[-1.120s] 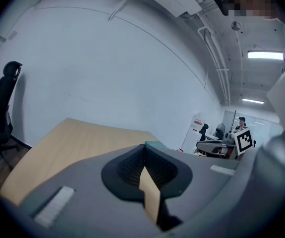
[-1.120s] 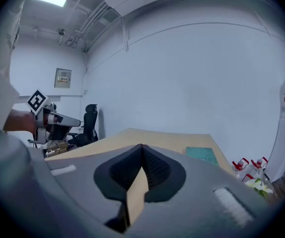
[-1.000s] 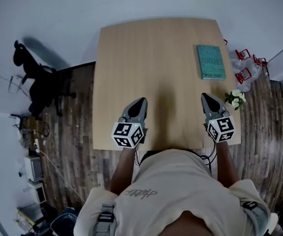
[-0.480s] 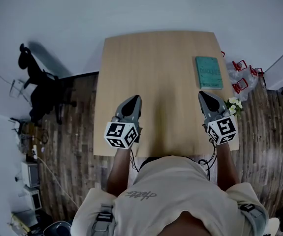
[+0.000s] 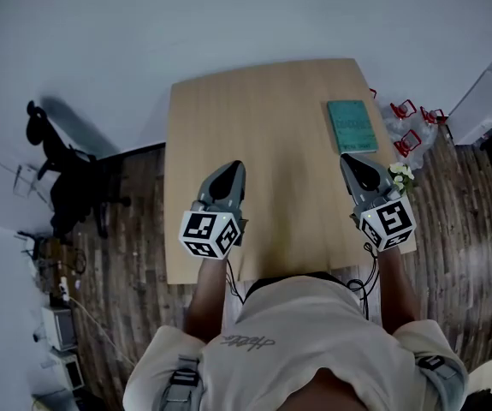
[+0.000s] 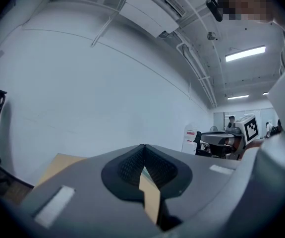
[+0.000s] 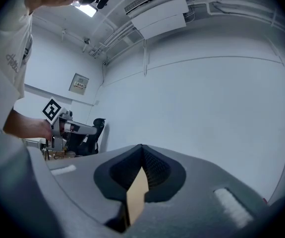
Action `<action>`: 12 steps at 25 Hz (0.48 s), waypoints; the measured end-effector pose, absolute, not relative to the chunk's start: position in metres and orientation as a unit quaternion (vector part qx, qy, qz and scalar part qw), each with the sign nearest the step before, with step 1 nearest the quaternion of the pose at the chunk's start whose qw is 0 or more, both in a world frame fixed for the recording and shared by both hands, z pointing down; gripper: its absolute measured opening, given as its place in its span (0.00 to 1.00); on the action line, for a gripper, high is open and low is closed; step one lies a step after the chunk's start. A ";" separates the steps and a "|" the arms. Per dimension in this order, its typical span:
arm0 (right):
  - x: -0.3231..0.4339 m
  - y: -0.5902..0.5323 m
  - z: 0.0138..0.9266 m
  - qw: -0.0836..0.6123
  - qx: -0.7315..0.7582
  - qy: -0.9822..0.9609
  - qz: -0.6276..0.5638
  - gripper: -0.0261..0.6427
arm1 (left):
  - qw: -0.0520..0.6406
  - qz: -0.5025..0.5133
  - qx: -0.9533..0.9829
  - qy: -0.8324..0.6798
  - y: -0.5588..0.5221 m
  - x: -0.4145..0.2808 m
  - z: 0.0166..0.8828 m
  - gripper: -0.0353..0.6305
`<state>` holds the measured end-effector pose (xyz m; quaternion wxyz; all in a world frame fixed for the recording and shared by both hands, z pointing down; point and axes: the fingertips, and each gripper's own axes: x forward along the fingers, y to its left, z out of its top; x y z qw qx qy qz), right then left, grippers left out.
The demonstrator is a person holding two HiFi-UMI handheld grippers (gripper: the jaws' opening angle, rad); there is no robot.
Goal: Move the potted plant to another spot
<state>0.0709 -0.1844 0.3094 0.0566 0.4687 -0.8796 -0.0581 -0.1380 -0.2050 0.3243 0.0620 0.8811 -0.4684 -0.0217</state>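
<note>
The potted plant [image 5: 400,175] shows as small white flowers with green leaves at the right edge of the wooden table [image 5: 271,118]; its pot is hidden. My right gripper [image 5: 346,159] is shut and empty, held above the table just left of the plant and not touching it. My left gripper [image 5: 233,168] hovers over the table's near left part, also shut with nothing in it. In the left gripper view the left gripper [image 6: 143,148] has its jaws meeting in front of a white wall. The right gripper view shows the right gripper [image 7: 141,147] the same way.
A teal book [image 5: 351,127] lies on the table's far right, beyond the right gripper. A black office chair [image 5: 66,174] stands left of the table. Red items [image 5: 408,127] lie on the wood floor at the right, with a white box [image 5: 485,101] beyond them.
Both grippers have risen above the table and stayed shut. The plant, the book and the table have not moved; only the head view has shifted.
</note>
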 end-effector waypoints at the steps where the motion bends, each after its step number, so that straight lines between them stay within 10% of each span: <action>1: 0.071 -0.181 0.310 0.057 0.471 -0.878 -0.057 0.04 | 0.060 -0.020 0.883 -0.465 -0.204 -0.136 0.324 0.08; 12: 0.072 -0.168 0.333 0.048 0.457 -0.887 -0.038 0.04 | 0.073 0.005 0.884 -0.461 -0.185 -0.116 0.345 0.08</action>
